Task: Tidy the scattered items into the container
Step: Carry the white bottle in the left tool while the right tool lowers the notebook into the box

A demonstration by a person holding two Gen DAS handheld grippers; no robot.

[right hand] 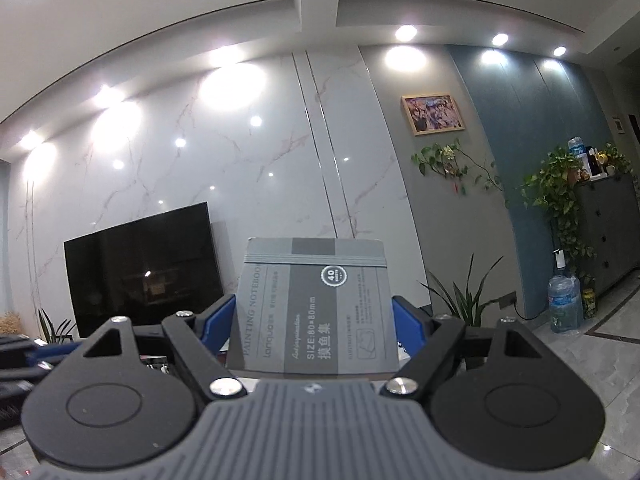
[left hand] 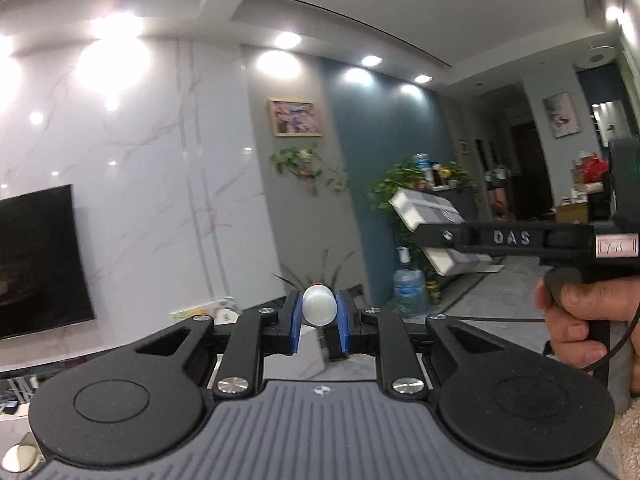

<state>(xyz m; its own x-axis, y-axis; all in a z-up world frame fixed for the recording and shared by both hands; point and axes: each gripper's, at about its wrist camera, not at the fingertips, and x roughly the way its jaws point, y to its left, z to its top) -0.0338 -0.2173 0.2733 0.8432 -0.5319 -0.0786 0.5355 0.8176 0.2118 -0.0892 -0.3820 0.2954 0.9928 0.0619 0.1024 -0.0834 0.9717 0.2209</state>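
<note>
- Left gripper [left hand: 319, 322] is holding a small white bottle [left hand: 319, 305], fingers [left hand: 295, 322] clamped on its sides; a bit of red shows at the far end of the bottle.
- Bottle is pointing forward along the fingers, raised in the air in front of the marble wall [left hand: 152, 184].
- Right gripper [right hand: 313, 320] is holding a grey notebook [right hand: 316, 304], blue-padded fingers [right hand: 408, 326] pressing on its left and right edges.
- Notebook is standing tilted, cover facing the camera, an elastic band running across its top.
- In the left wrist view the right gripper is showing from the side at the right, a hand [left hand: 580, 320] wrapping its handle, the notebook sticking out in front of it.
- Both items are being held up in the air; container is not showing in either view.
- Background: TV [right hand: 144, 272], framed picture [right hand: 433, 115], potted plants [right hand: 560, 184], water jug [right hand: 564, 304] on the floor.
</note>
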